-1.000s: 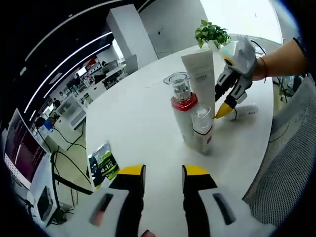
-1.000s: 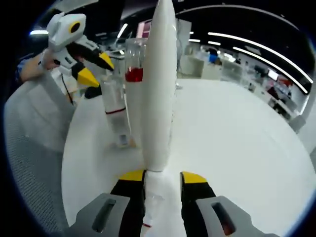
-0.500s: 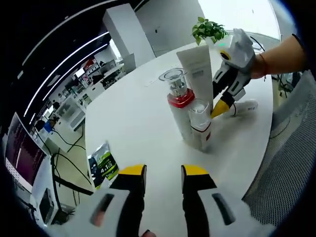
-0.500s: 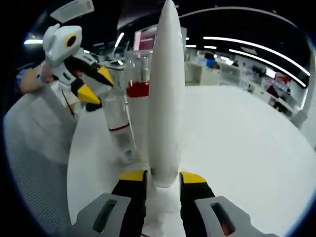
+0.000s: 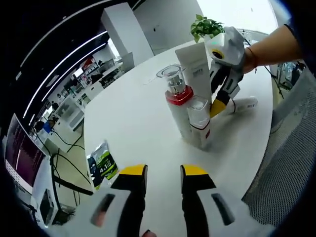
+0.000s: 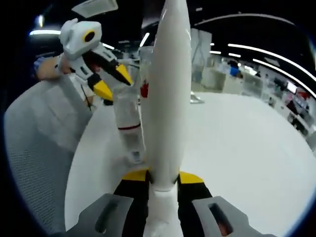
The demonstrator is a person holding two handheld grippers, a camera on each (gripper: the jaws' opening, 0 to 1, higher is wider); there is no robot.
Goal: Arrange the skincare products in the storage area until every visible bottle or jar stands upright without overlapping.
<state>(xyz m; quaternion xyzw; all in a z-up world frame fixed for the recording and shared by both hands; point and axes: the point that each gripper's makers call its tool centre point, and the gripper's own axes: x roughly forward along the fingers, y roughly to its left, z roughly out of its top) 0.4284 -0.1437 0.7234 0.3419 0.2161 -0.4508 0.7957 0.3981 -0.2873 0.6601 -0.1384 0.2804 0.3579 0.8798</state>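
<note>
Open-plan office space stretches behind everything, with strip lights overhead and desks in the distance. Closer in, the round white counter (image 5: 143, 123) carries the work, and a mesh chair back (image 6: 34, 163) sits at its edge.

At the middle of the counter stands a tight cluster of three products. The tall white tube (image 5: 195, 74) is the biggest, upright on its cap end, and the right hand-held gripper (image 5: 217, 101) is clamped on it near the base; in the right gripper view the tube (image 6: 165, 89) rises straight up from between the yellow-tipped jaws. Just beside it stand a clear bottle with a red collar (image 5: 177, 106) and a shorter clear bottle with a red band (image 5: 200, 126), both upright and apparently touching each other. Behind the cluster a small white bottle (image 5: 242, 104) lies on its side (the one piece plainly unfinished). A potted plant (image 5: 207, 27) sits at the far rim, and a green sachet (image 5: 103, 165) lies off the near edge.

The left hand-held gripper (image 5: 158, 177) hovers low over the counter with its jaws apart, holding nothing.

My reading: the tube is being set in place beside the bottles. Next, the right jaws would need to let go without tipping it, then go for the lying bottle and stand it apart from the rest.
</note>
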